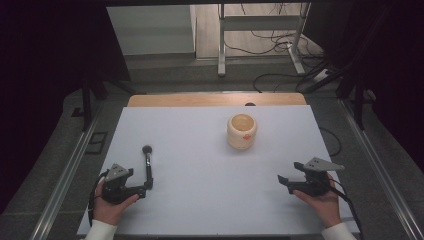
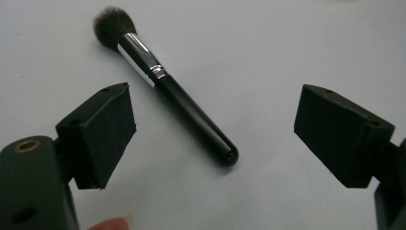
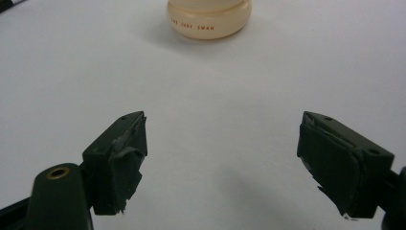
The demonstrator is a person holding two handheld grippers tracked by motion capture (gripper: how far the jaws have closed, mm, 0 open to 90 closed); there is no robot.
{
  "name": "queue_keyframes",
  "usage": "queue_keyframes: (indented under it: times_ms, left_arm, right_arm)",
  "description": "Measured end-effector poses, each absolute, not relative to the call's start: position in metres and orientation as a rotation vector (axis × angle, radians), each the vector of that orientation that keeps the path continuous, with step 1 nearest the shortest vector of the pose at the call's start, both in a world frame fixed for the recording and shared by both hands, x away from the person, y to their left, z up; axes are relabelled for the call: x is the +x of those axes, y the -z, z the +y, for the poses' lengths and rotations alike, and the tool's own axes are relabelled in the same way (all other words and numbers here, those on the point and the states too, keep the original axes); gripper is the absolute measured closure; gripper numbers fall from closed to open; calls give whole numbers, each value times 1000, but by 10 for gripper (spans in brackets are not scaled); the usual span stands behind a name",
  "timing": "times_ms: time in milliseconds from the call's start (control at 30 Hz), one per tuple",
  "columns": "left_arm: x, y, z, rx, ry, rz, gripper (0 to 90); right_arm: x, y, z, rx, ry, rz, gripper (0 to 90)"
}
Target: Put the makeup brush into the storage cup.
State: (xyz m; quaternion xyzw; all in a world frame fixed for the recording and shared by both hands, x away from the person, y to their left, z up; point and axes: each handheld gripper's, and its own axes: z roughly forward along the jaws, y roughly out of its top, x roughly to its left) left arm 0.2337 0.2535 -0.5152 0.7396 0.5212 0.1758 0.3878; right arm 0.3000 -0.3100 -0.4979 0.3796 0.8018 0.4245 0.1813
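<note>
- Now, L tongs [image 1: 145, 189]: jaws wide, nothing between them, resting low on the white counter [image 1: 200, 200] at front left. In the left gripper view the black-handled makeup brush w/ silver ferrule and dark fluffy head [image 2: 163, 81] lies flat just ahead of the jaws, handle butt nearest, head pointing away.
- Brush lies at an angle to the jaws, so risk: if they close w/o squaring up, the round glossy handle could roll or squirt out sideways.
- Coming in too low could nudge the butt and push the brush away.
- Mid-counter, far side: cream round ceramic pot w/ open top [image 1: 242, 131], upright, well apart from both tongs. Looks light; a bump w/ the brush might tip it.
- R tongs [image 1: 286, 183]: jaws wide, empty, front right, aimed toward the pot.
</note>
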Motion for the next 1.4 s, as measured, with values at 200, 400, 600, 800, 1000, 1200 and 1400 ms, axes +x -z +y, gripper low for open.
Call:
queue_keyframes:
  times_ms: [200,400,600,800,1000,1200,1400]
  left_arm:
    - [232,515,253,1884,-451,1331,144]
    - [234,513,251,1888,-451,1316,145]
    - [233,512,245,1896,-448,1315,151]
    - [234,510,241,1912,-439,1308,159]
    - [233,507,239,1904,-460,1312,159]
    - [233,504,239,1909,-458,1316,177]
    - [234,496,239,1889,-465,1345,177]
  right_arm:
    - [301,500,-307,1070,-1181,2276,183]
    - [298,501,-307,1067,-1157,2270,180]
    - [289,498,-307,1059,-1133,2262,176]
    - [291,497,-309,1067,-1133,2242,165]
    - [291,495,-310,1064,-1152,2235,168]
    - [290,494,-310,1064,-1163,2243,166]
    - [292,495,-310,1070,-1154,2238,159]
